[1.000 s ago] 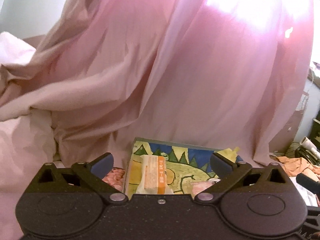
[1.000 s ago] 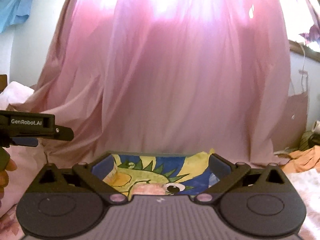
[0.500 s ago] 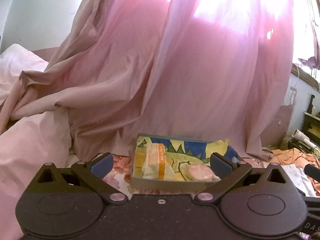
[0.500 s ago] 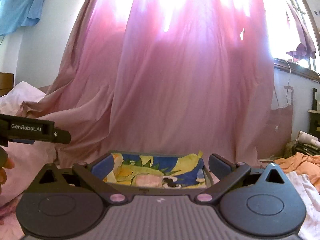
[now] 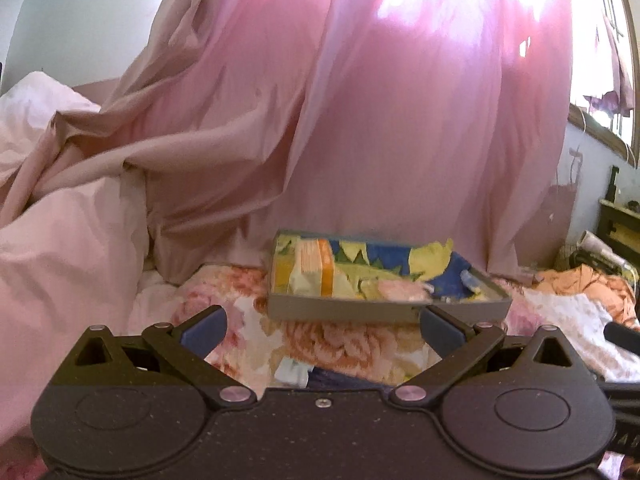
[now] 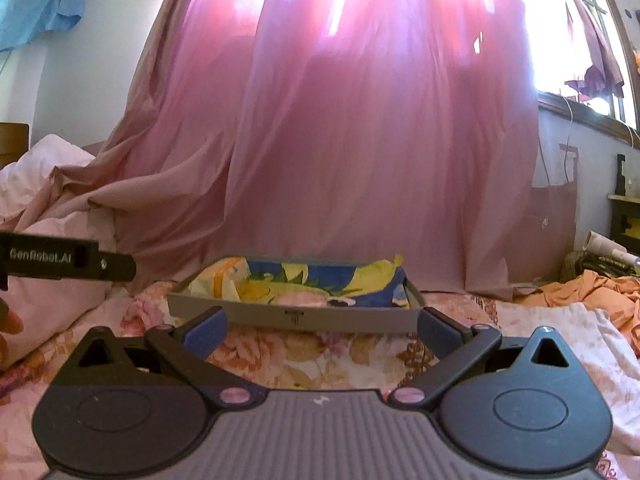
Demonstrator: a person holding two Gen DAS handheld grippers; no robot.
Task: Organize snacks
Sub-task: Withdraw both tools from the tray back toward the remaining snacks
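A shallow grey tray point(image 5: 384, 309) with a cartoon dinosaur lining sits on the floral bedspread; it also shows in the right wrist view point(image 6: 288, 314). In it lie a yellow-and-orange snack packet point(image 5: 314, 266), also in the right wrist view point(image 6: 216, 280), and a pink snack point(image 5: 400, 290). My left gripper point(image 5: 322, 326) is open and empty, a short way in front of the tray. My right gripper point(image 6: 322, 326) is open and empty, facing the tray's front wall. A white-and-blue packet point(image 5: 298, 374) lies on the bed just under my left gripper.
A pink curtain point(image 6: 360, 140) hangs behind the tray. A pale pink duvet point(image 5: 60, 248) is piled at the left. Orange cloth point(image 6: 592, 292) and clutter lie at the right. The left device's body point(image 6: 60, 260) shows at the left edge of the right wrist view.
Both grippers have drawn back from the tray, which now sits farther away and fully in view. Both stay open and empty.
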